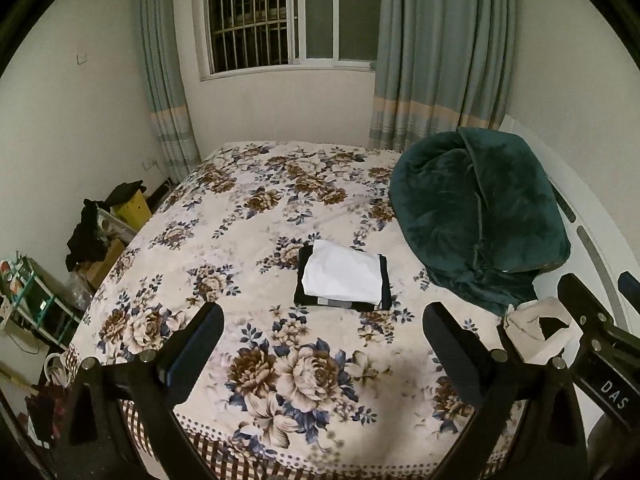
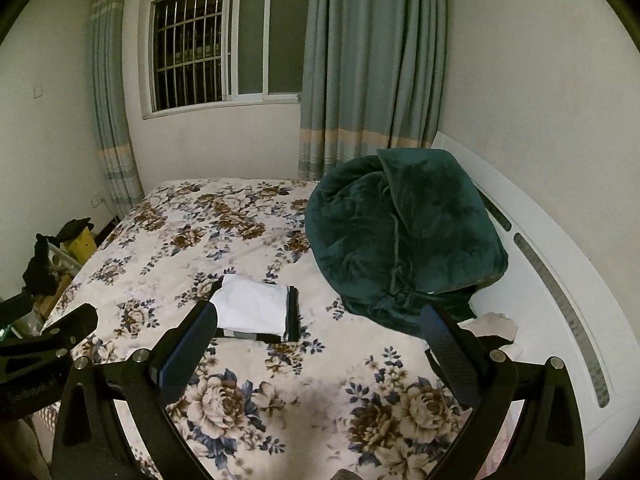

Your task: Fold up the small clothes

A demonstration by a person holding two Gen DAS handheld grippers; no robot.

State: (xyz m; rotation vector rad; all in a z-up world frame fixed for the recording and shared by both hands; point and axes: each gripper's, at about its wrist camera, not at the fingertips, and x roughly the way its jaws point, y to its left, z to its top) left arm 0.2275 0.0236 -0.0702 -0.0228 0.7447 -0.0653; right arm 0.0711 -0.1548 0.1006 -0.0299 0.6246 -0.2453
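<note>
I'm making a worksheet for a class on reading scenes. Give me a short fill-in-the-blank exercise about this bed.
1. The folded white garment lies on top of a folded ____ garment.
2. The bulky blanket piled by the headboard is dark ____.
3. Both the left gripper and the right gripper are ____ and hold nothing.
4. The bedspread carries a ____ pattern.

Missing words: black; green; open; floral
</note>
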